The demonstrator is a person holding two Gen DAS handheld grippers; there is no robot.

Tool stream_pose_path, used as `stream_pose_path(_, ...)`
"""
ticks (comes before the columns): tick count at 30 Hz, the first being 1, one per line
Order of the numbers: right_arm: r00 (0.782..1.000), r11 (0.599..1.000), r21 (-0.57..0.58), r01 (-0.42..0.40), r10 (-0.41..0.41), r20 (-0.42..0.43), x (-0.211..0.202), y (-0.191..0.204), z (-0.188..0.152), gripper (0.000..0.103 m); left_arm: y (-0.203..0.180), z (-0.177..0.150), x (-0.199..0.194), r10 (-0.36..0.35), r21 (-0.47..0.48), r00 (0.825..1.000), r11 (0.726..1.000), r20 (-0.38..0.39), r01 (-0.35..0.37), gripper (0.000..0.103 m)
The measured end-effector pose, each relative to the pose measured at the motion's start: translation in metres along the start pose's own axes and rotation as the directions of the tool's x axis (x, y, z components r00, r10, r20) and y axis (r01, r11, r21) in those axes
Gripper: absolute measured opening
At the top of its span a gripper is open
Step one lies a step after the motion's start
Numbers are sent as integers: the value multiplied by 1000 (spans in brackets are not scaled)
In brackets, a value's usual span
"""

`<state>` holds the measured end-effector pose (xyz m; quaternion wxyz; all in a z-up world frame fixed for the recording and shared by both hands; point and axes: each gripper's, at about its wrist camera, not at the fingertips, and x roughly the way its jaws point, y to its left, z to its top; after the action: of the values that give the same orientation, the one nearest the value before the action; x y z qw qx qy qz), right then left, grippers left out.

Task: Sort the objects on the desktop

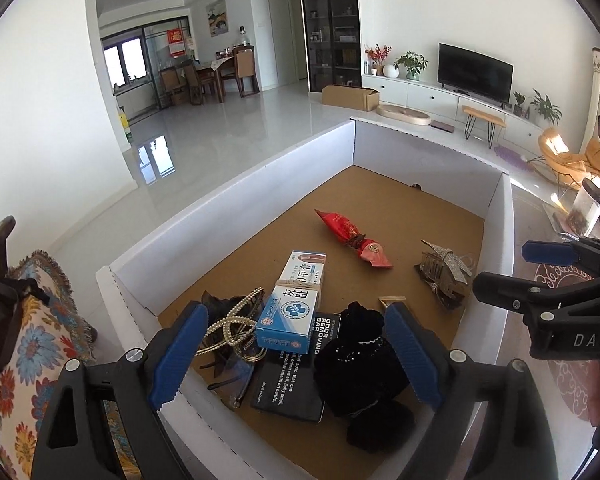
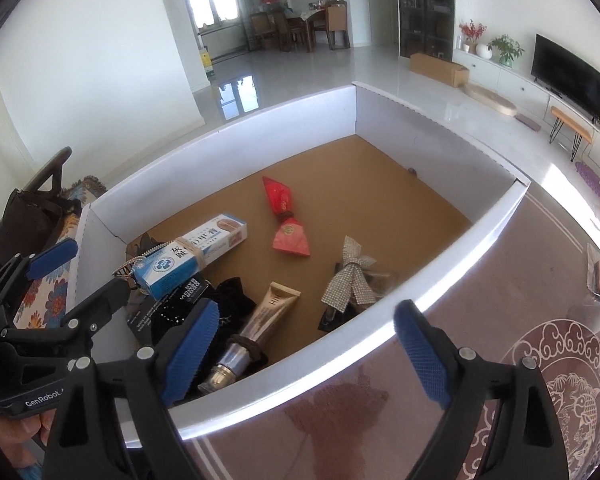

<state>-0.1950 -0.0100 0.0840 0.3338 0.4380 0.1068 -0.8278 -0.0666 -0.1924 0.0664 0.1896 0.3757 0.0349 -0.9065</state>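
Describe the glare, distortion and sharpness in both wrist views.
Left wrist view: heavy fisheye bending of the white box walls, dark corner vignetting, window reflections glaring off the glossy floor; the black pouch is so dark its detail is lost. Right wrist view: same curvature; bright sheen along the box rim and on the glossy tabletop; no motion blur in either view.

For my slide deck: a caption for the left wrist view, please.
Open left gripper poised over white box holding black pouch, blue carton, red packet.
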Motion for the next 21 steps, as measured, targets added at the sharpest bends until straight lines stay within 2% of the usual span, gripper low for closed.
stream_pose_path(3,999,1000,-6,-5,5,-38,2,4,-1,90,1,0,-4,6,-17,1000,1000,-12,-6,91)
stream_pose_path(8,997,999,-38,-2,-2,-83,1,16,2,90,13,4,-6,-87,-125,993,989,-80,77,91)
stream_pose_path(12,996,996,-83,30,-37,-83,1,20,5,90,15,8,-10,-38,-149,994,989,-101,22,91)
stream_pose_path(13,995,995,-89,40,-47,-84,2,19,5,90,14,8,-11,-47,-154,993,988,-104,31,91)
stream_pose_path(15,994,995,-91,51,-59,-87,4,17,4,90,15,8,-14,-92,-176,992,982,-92,74,103)
stream_pose_path(18,995,995,-79,55,-62,-81,6,14,5,90,15,4,-29,-42,-214,999,976,-35,34,103)
stream_pose_path(21,995,997,-63,55,-59,-80,8,13,7,90,9,4,-38,-31,-205,1000,978,-7,28,103)
